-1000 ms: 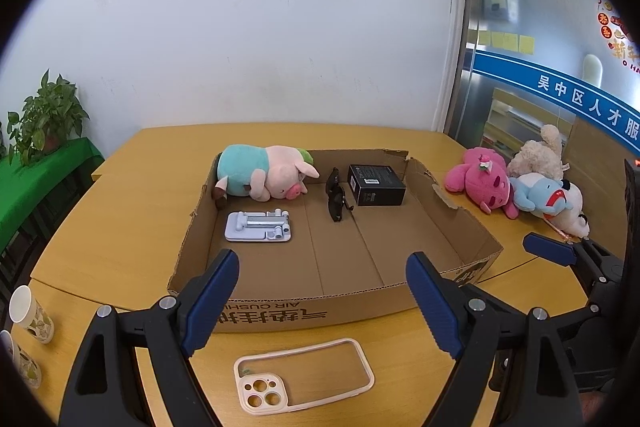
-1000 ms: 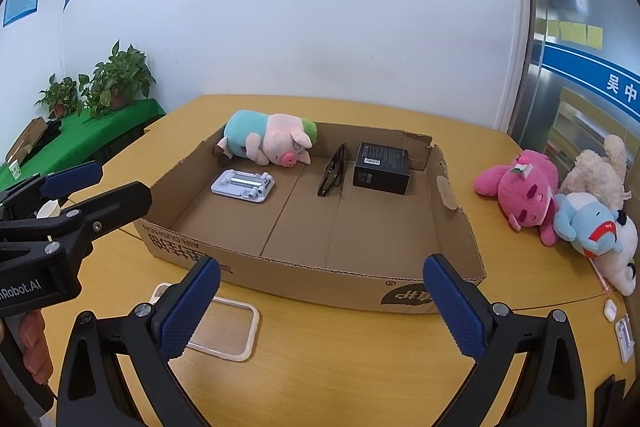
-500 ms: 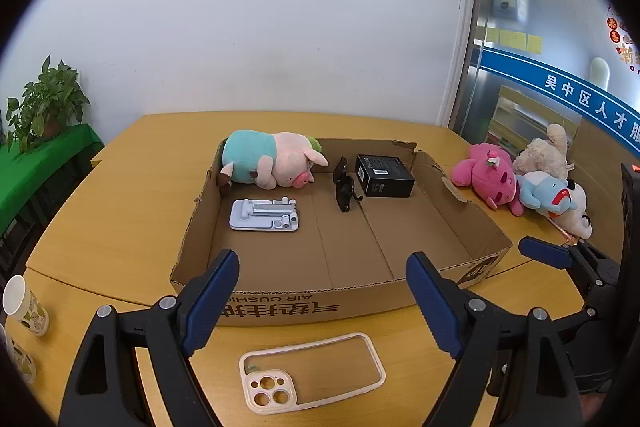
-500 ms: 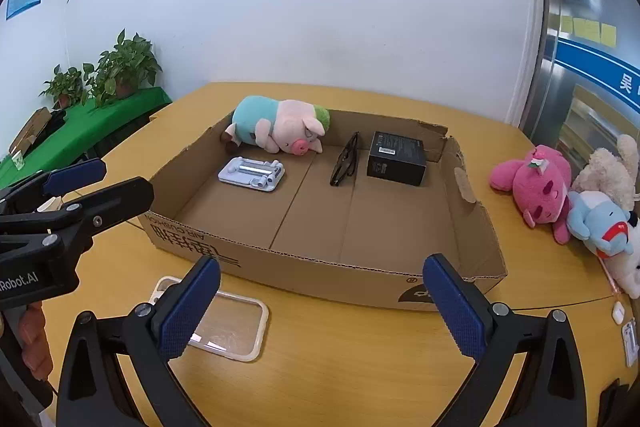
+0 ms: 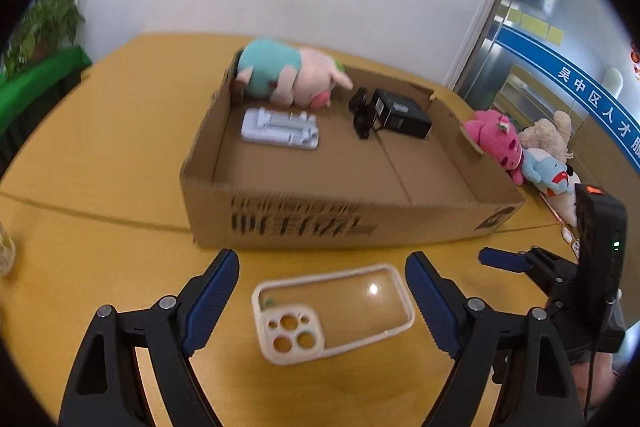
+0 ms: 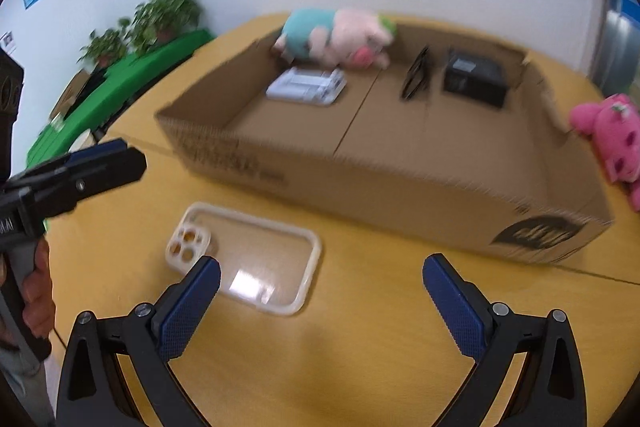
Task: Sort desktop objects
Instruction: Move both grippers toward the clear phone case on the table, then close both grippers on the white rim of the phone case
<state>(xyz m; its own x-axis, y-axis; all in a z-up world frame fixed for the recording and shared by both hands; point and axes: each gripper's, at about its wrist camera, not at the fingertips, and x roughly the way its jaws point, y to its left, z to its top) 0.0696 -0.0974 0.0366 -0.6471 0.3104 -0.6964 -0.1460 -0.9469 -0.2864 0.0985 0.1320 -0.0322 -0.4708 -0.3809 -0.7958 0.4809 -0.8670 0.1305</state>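
Left wrist view: left gripper (image 5: 322, 301) spread wide over phone case (image 5: 332, 311) on table (image 5: 100, 163) — box (image 5: 344, 223) just beyond. Right gripper (image 6: 320, 301) also agape, case near-left; plush toys (image 5: 520, 151) right of box.

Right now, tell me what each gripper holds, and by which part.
Nothing. The left gripper is open around the phone case without touching it; the right gripper is open and empty.

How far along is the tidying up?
Partly done: the cardboard box already holds a pig plush, white stand, glasses and black box. Nothing is gripped; the open left gripper straddles the phone case. Three plush toys remain outside.
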